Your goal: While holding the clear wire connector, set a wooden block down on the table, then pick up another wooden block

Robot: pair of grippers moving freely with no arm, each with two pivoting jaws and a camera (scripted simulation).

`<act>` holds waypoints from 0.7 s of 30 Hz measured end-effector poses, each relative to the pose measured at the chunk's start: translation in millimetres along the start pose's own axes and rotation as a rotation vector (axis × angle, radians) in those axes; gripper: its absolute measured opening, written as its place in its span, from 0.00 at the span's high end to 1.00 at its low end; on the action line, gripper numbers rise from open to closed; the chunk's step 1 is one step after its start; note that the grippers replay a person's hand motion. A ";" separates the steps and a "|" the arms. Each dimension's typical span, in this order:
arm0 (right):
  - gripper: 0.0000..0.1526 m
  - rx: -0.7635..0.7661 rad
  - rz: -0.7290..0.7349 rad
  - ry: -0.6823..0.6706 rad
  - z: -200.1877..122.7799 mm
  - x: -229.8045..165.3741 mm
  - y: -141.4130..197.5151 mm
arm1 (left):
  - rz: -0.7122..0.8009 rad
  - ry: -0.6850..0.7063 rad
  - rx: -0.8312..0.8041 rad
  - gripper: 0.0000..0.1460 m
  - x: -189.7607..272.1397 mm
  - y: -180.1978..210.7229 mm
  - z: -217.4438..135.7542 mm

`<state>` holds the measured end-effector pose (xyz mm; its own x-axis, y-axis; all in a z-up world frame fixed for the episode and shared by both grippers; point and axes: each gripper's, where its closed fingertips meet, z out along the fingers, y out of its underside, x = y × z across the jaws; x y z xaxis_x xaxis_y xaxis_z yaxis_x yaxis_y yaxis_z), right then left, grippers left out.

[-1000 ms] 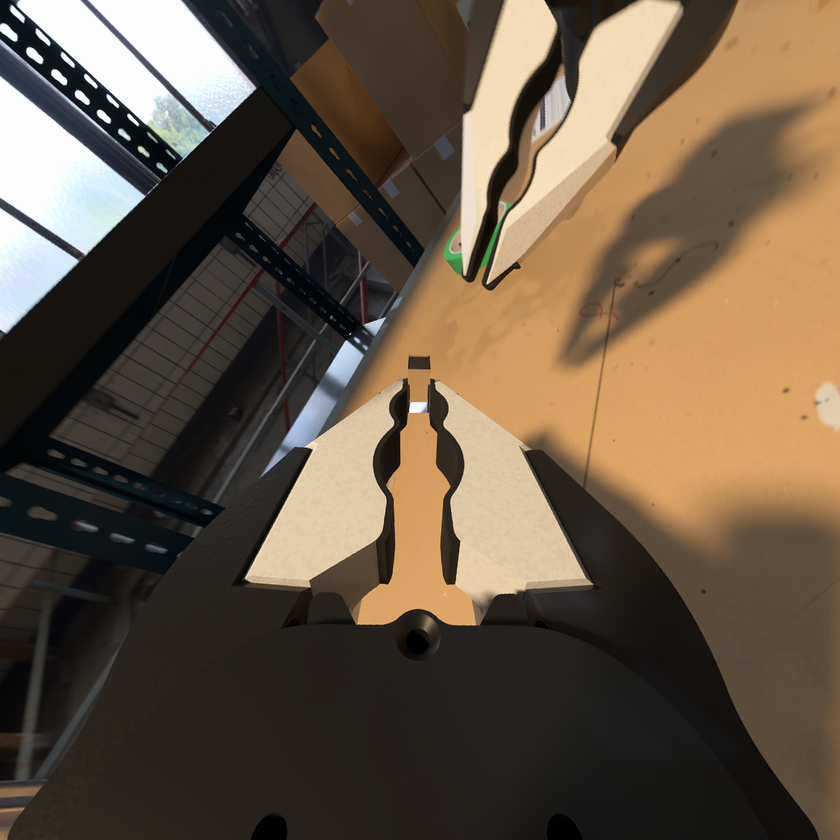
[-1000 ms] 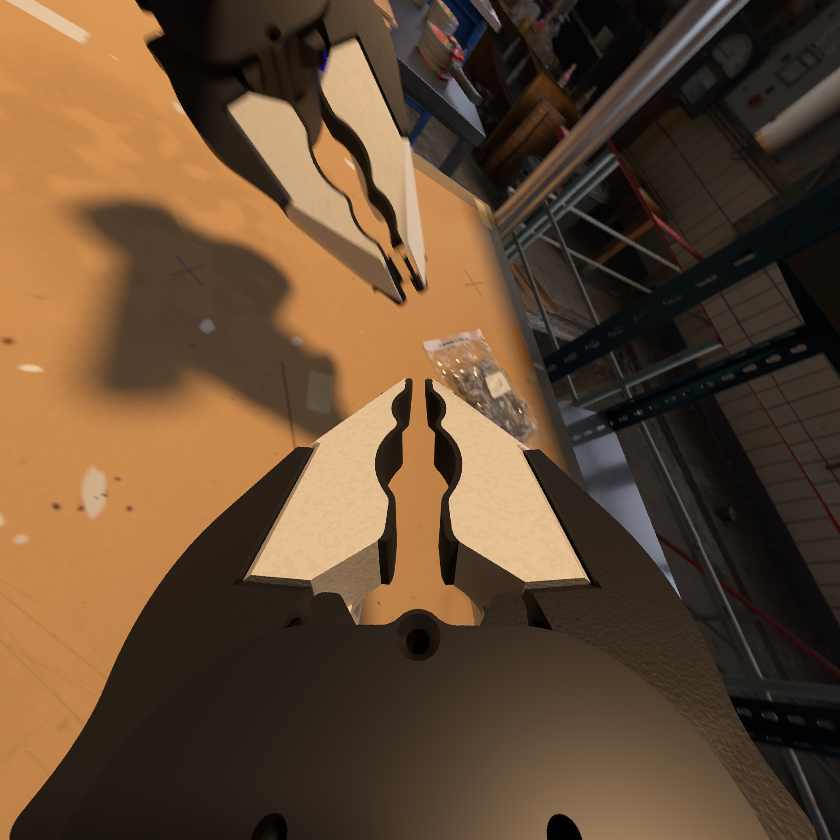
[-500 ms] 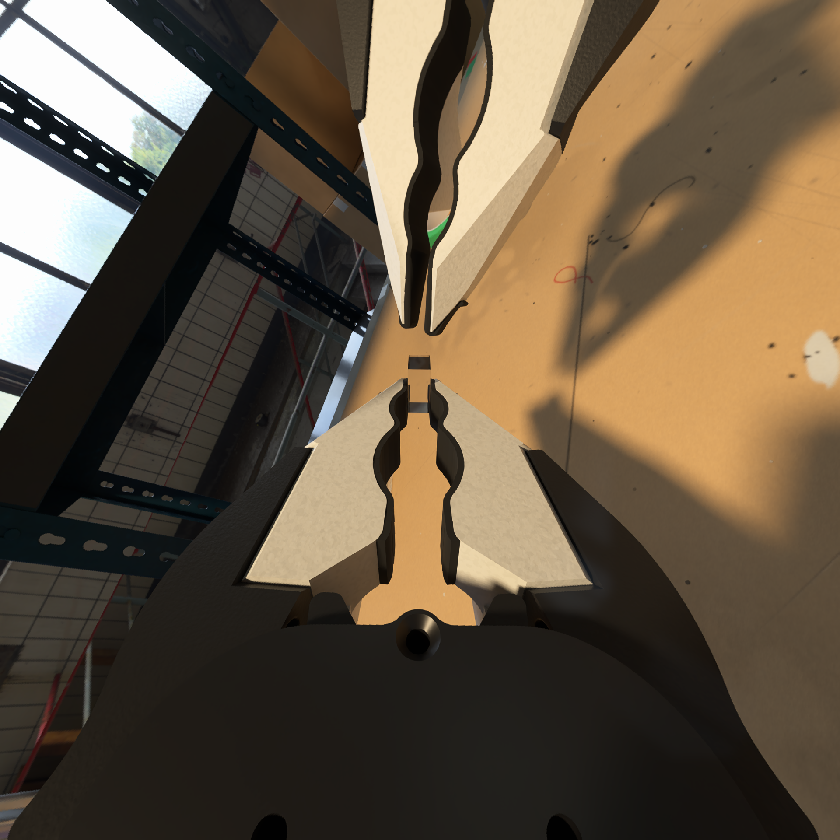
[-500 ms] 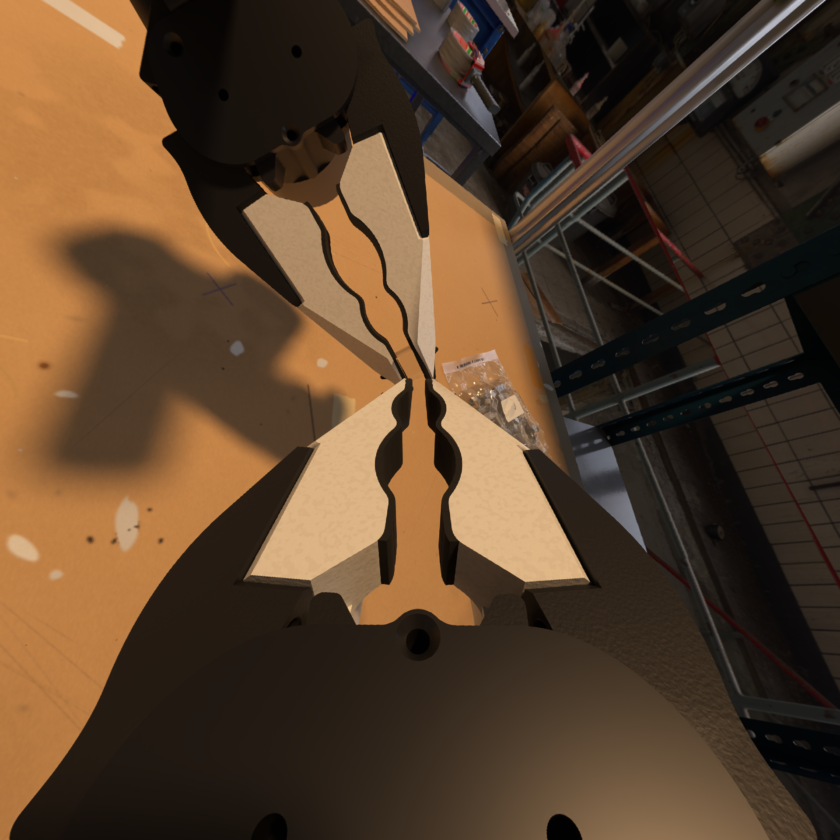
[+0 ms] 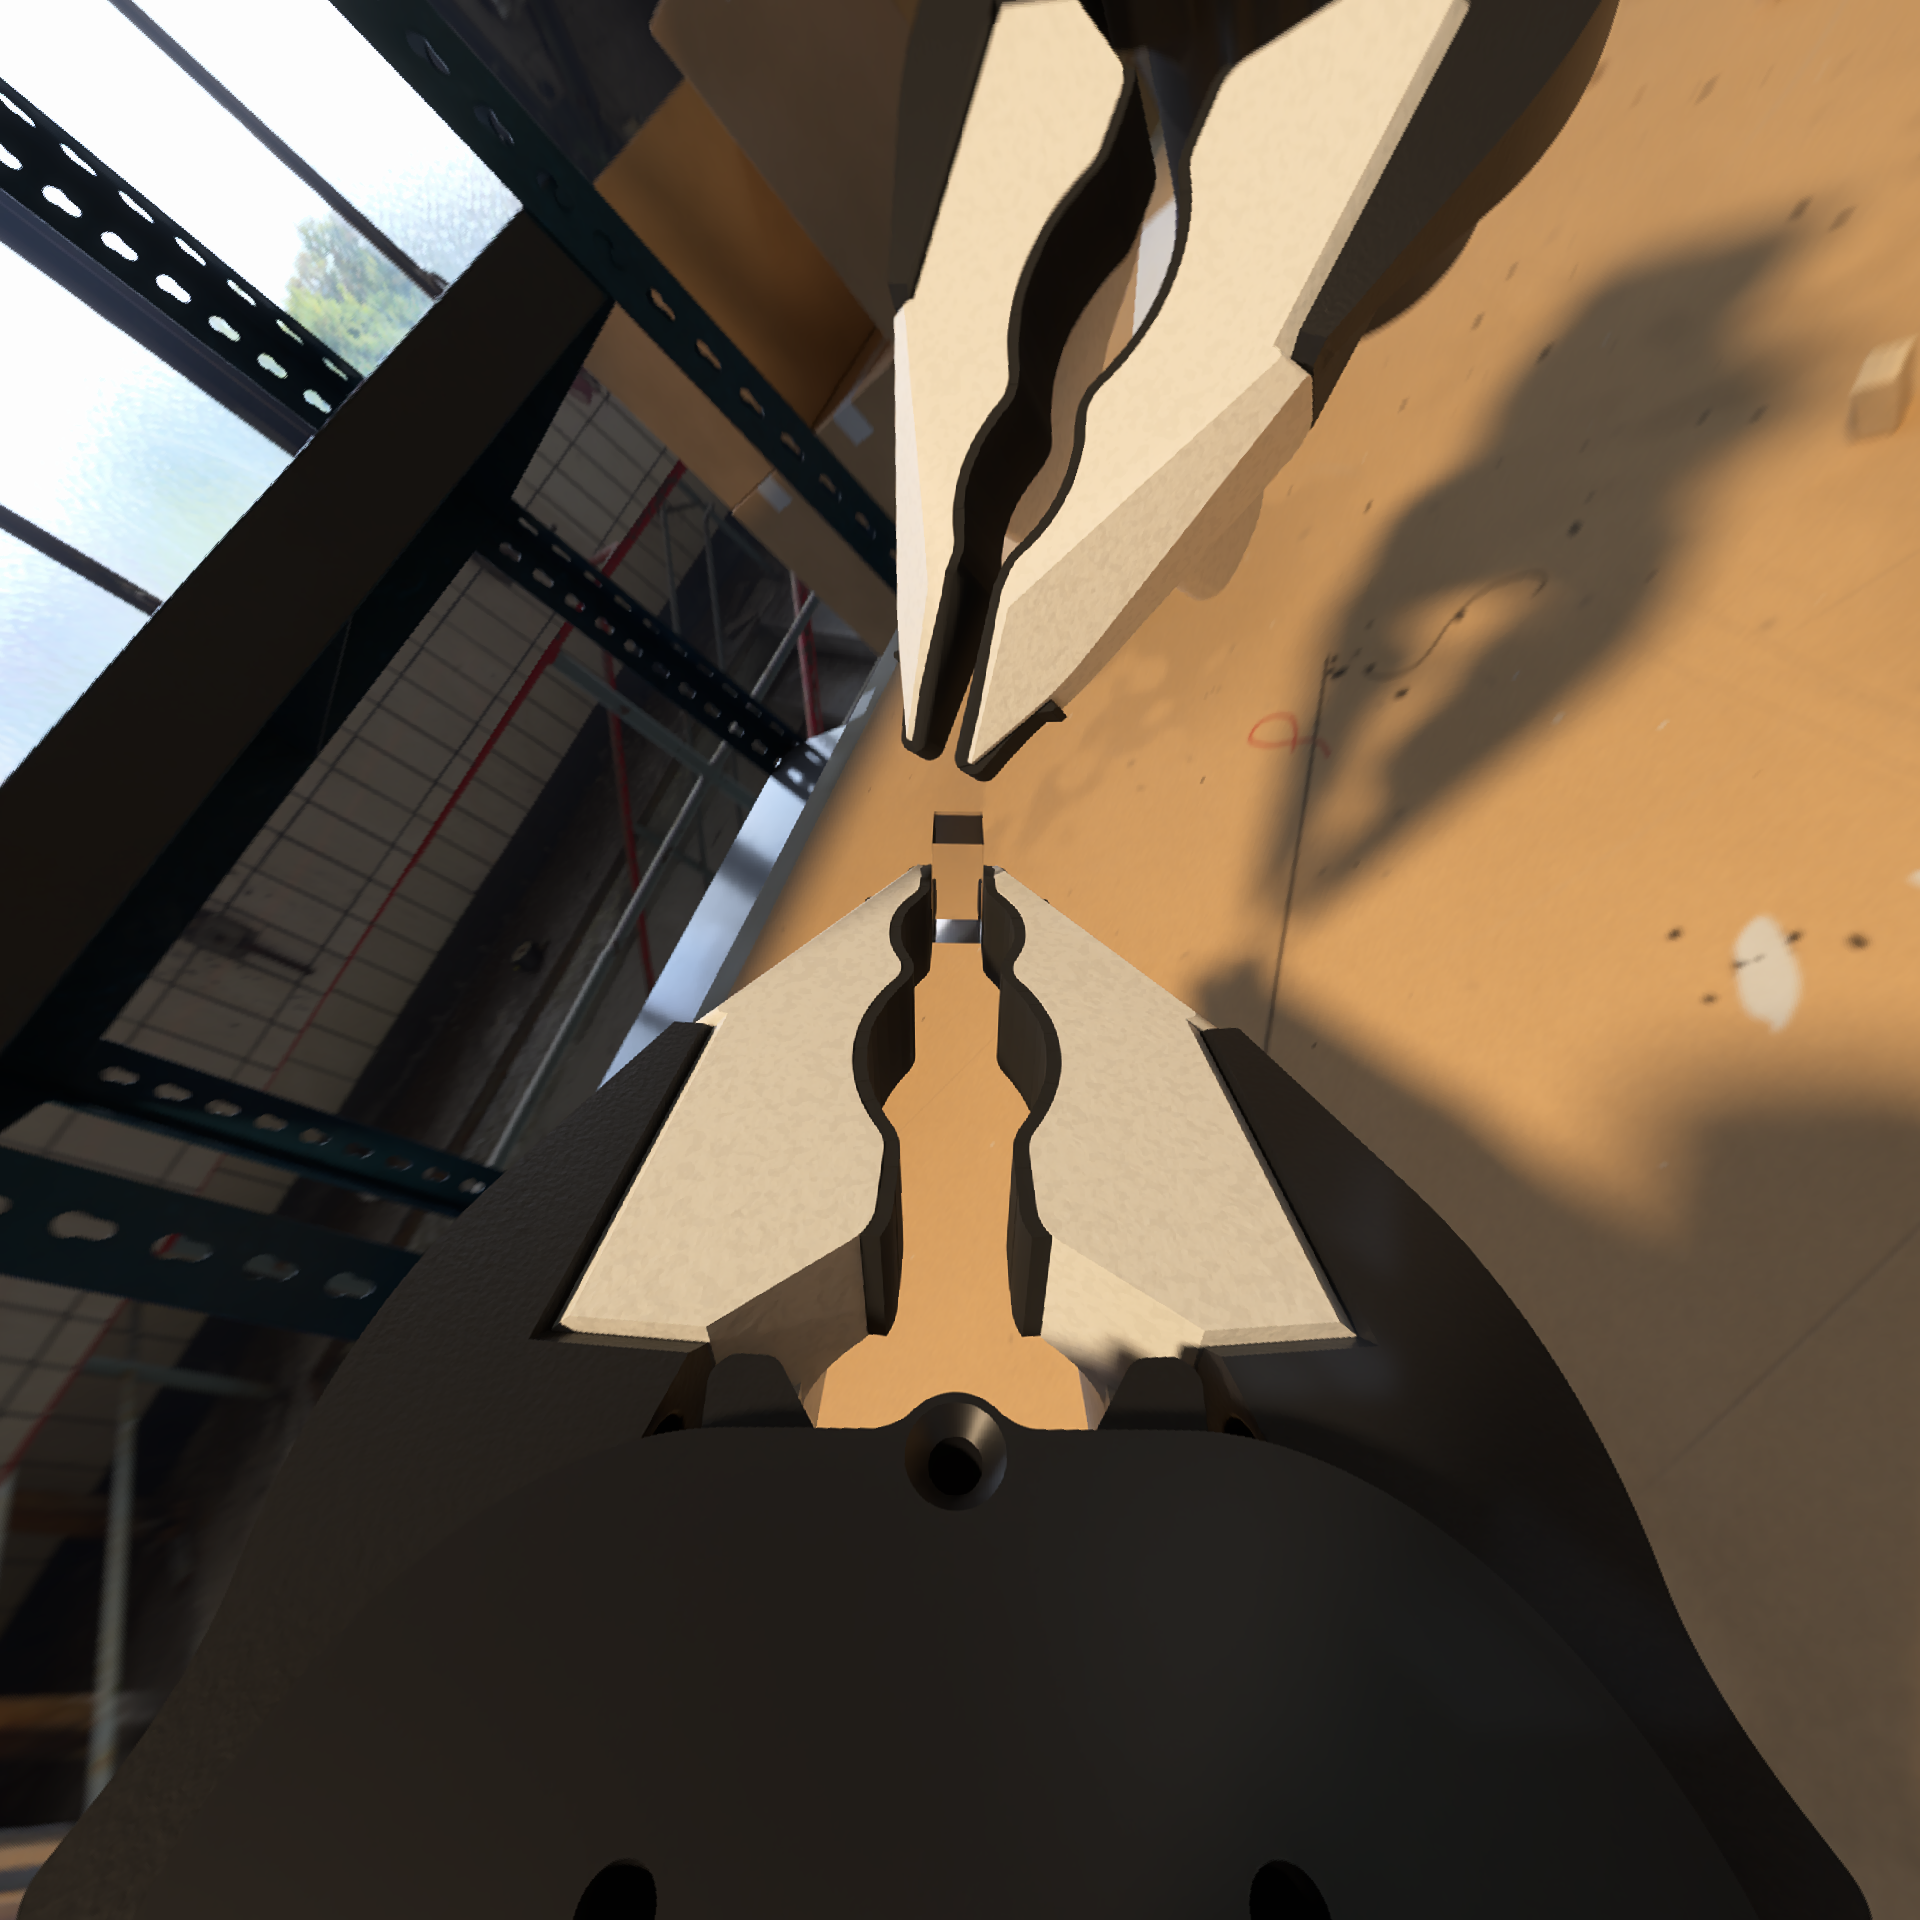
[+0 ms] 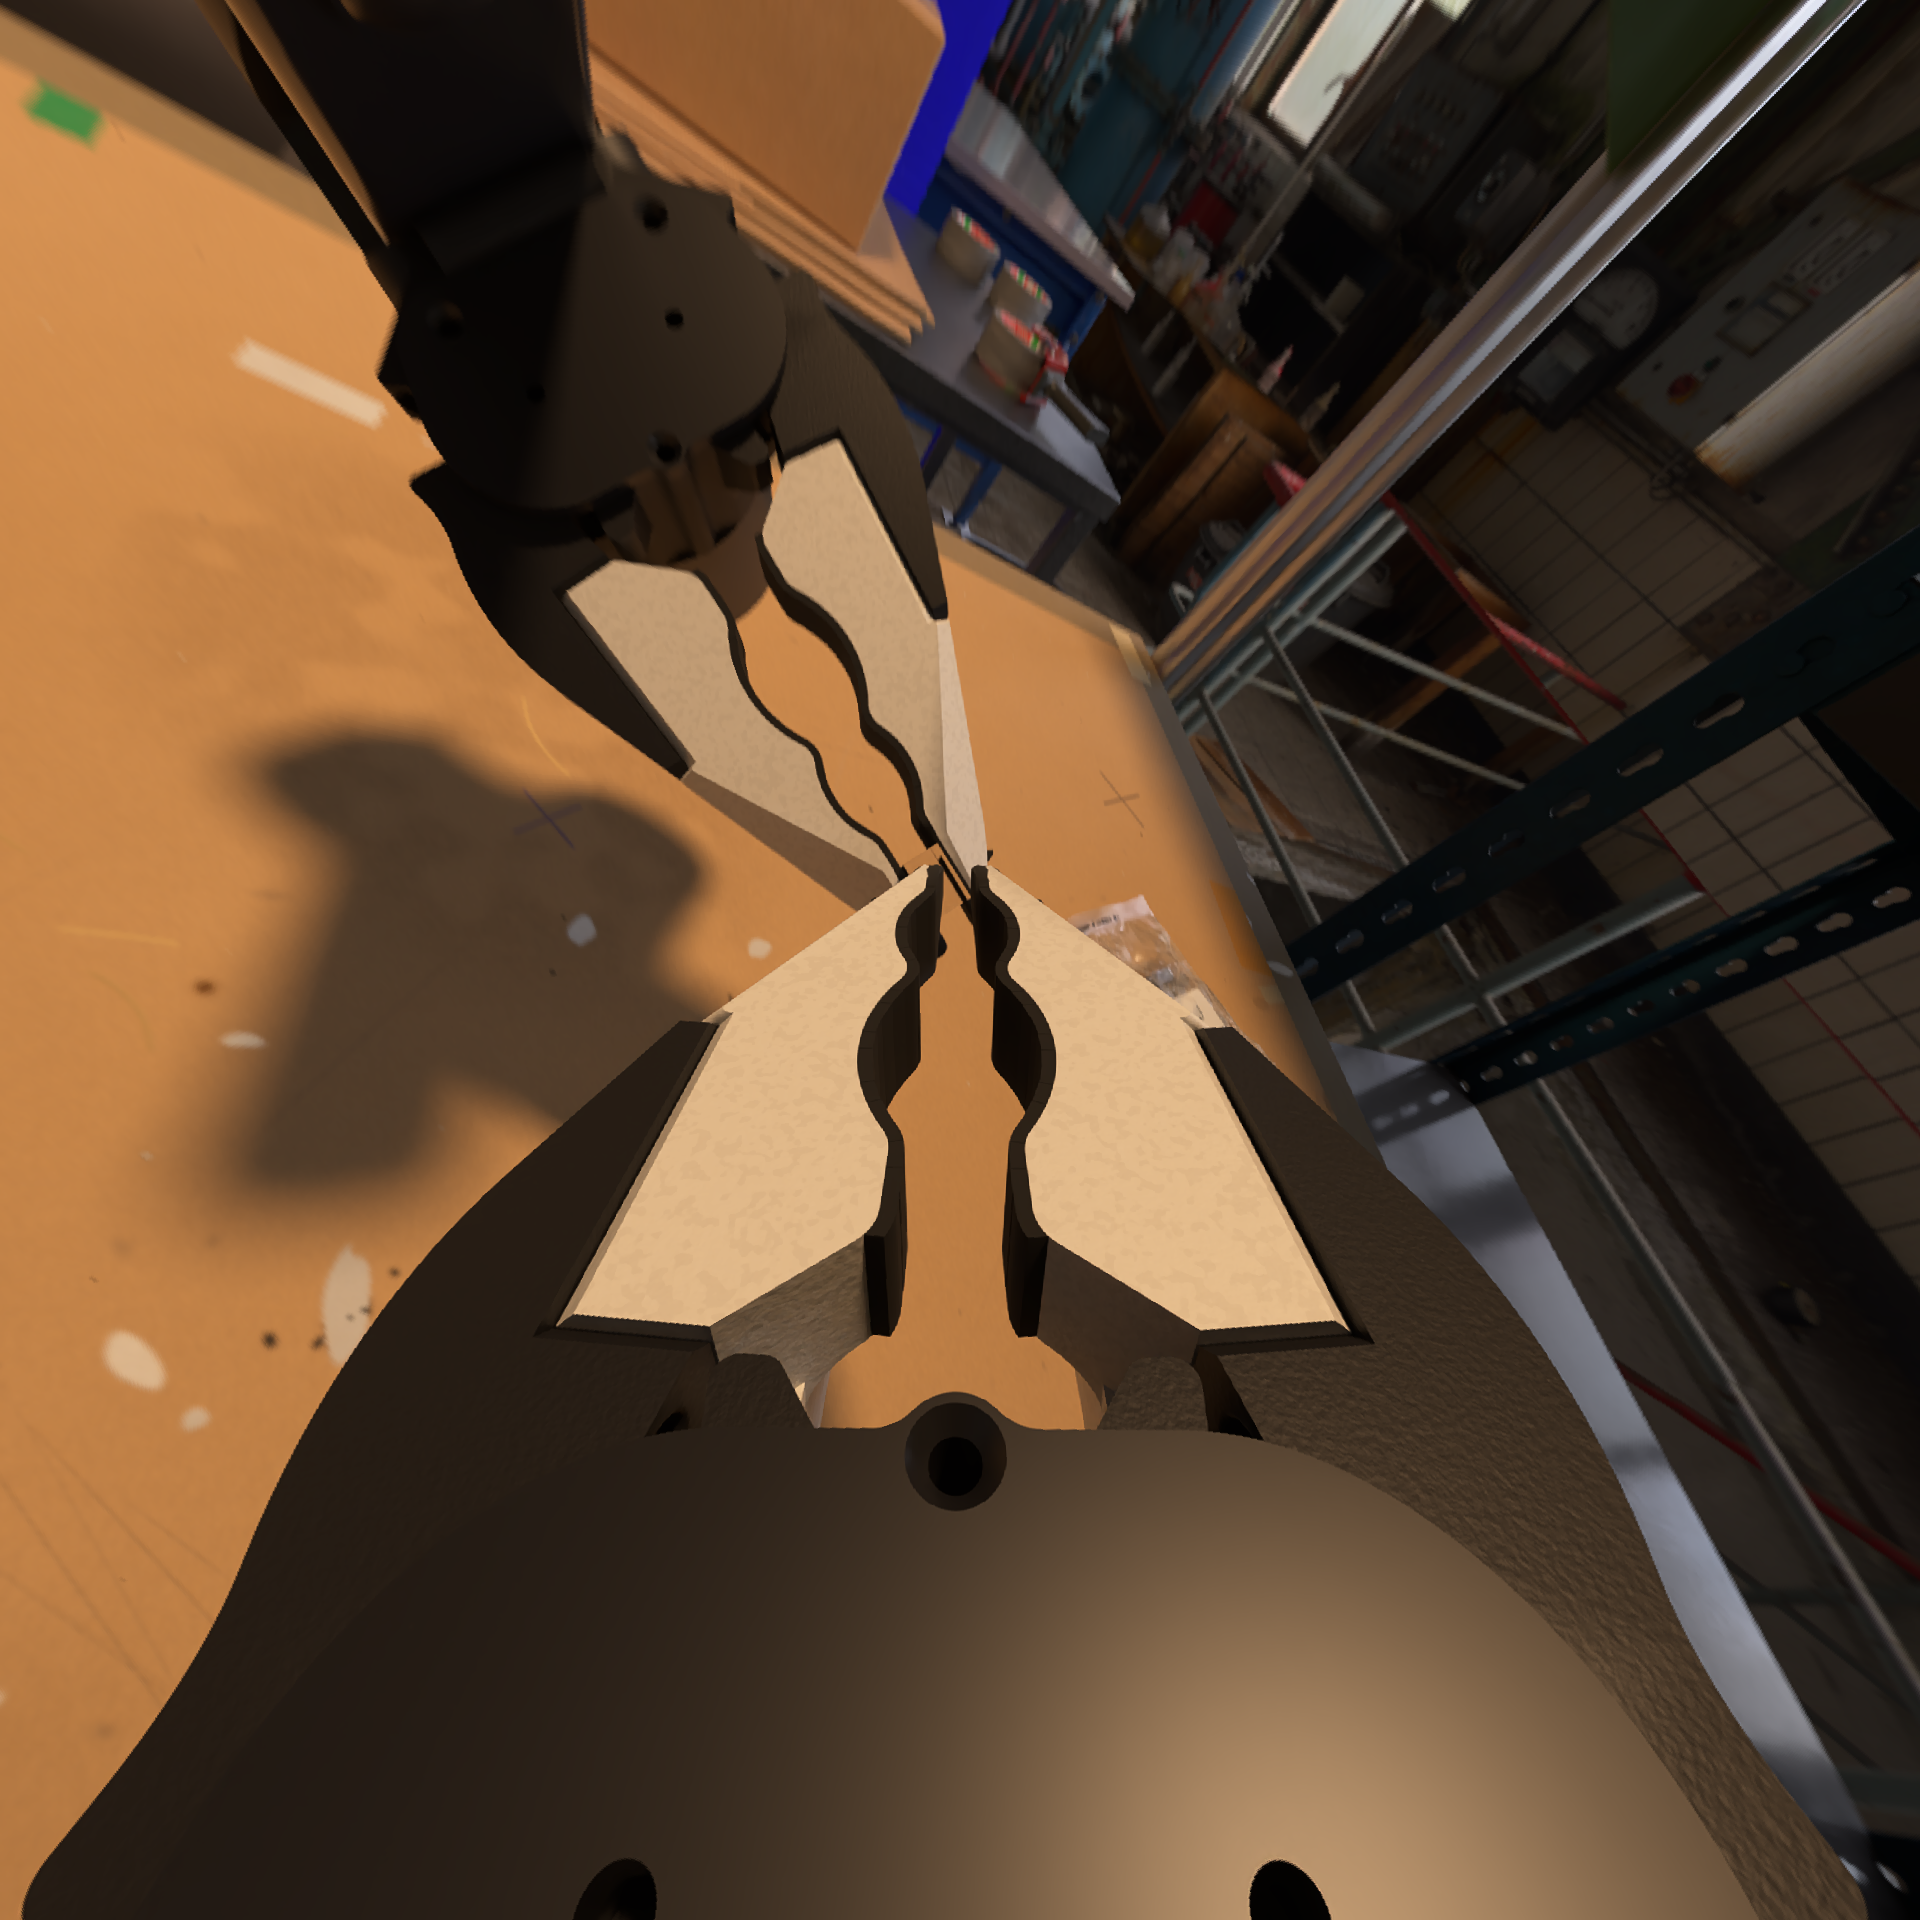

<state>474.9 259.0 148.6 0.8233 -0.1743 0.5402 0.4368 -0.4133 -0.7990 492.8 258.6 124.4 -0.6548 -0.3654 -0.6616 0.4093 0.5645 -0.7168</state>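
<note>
Clear wire connector (image 5: 956, 889): a small see-through piece pinched at the very tips of the left claw, with its dark end poking out past them. It is held up off the counter.
Left claw (image 5: 956, 873): clenched on the connector, one fingertip against each side. In the right wrist view it (image 6: 940, 862) reaches down from the upper left.
Right claw (image 6: 956, 888): fingers drawn almost together with only a thin slit between the tips, and nothing visible between them. In the left wrist view it (image 5: 943, 756) points straight at the connector, tip to tip with the left claw. It is just short of the connector's dark end and apart from it.
Wooden block (image 5: 1883, 390): a pale block lying on the counter, well apart from both claws, at the far right of the left wrist view.
Counter (image 5: 1455, 935): an orange-brown board with specks and pale spots, crossed by the shadows of both claws.
Bag (image 6: 1138, 940): a clear packet of small metal parts on the counter near its edge, partly hidden behind the right claw's finger.
Green tape (image 6: 64, 112): a small patch on the counter at the far upper left.
Shelf rack (image 5: 665, 301): dark perforated beams beyond the counter's edge.
</note>
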 end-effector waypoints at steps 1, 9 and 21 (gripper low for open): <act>0.97 0.024 0.016 -0.003 -1.7 0.5 -4.6 | -0.023 0.009 0.025 0.95 -0.2 -3.6 -1.6; 0.97 0.042 0.040 -0.013 -5.5 1.0 -14.7 | -0.149 0.053 0.108 0.95 -0.6 -14.6 -5.5; 0.97 0.019 0.055 -0.027 -4.3 1.8 -7.8 | -0.094 0.022 0.084 0.95 -4.3 -11.2 -6.4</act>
<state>471.4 258.1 157.0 0.8558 -0.1719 0.4879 0.3969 -0.3868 -0.8324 486.9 258.7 136.6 -0.7064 -0.3966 -0.5864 0.3967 0.4643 -0.7919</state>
